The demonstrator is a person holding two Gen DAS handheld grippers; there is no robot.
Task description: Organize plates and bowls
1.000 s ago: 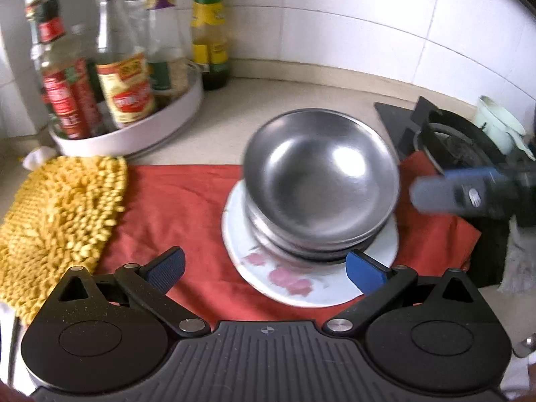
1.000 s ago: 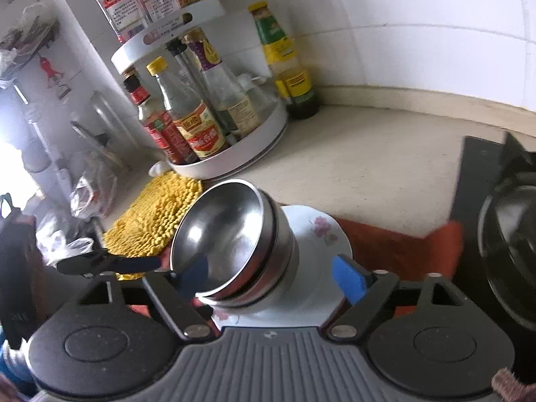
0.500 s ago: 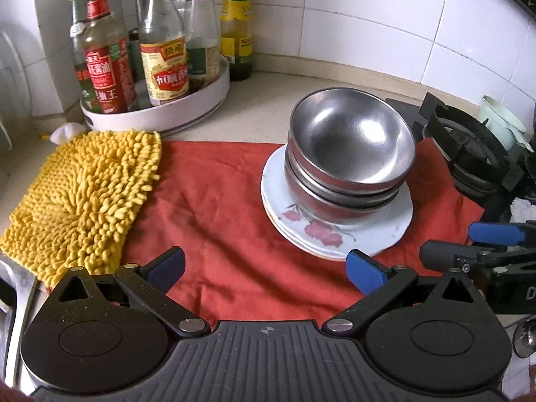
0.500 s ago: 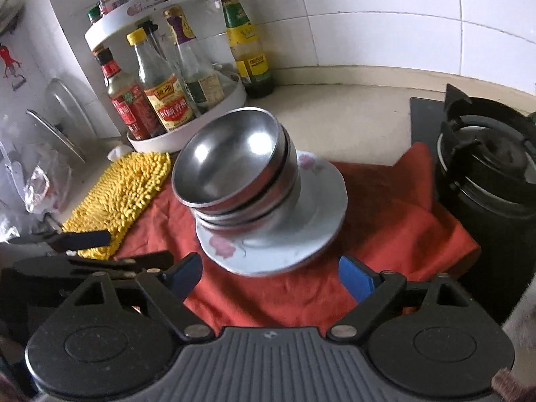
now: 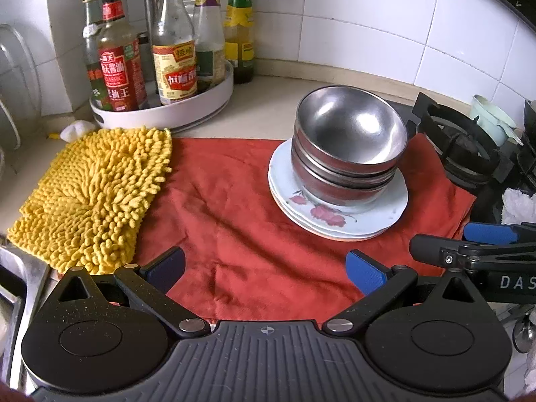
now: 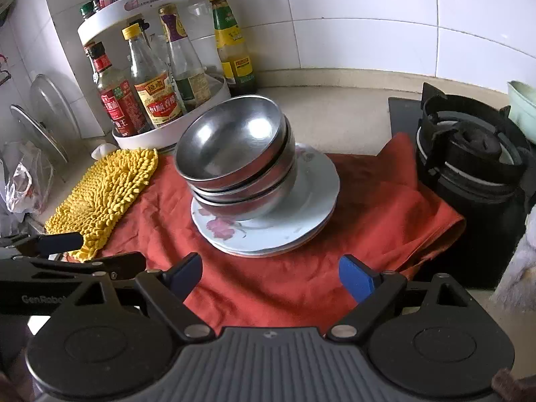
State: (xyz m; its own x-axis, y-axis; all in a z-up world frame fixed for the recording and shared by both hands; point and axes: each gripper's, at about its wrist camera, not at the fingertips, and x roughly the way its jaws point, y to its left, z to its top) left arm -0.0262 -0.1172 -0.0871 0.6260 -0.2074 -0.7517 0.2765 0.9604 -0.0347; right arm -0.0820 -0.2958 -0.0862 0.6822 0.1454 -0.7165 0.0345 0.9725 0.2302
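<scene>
Both tongs (image 5: 264,269) (image 6: 269,273) gape empty before stacked bowls (image 6: 234,154) on plates (image 6: 315,197).

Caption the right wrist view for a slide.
Steel bowls nested on stacked floral plates over a red cloth, right gripper open before them.

In the left wrist view, bare red cloth (image 5: 234,221) lies open at centre, hemmed by stacked steel bowls (image 5: 348,147) on plates (image 5: 338,214) right, yellow mitt (image 5: 93,194) left, bottle rack (image 5: 160,110) upper left, stove (image 5: 462,147) far right.
</scene>
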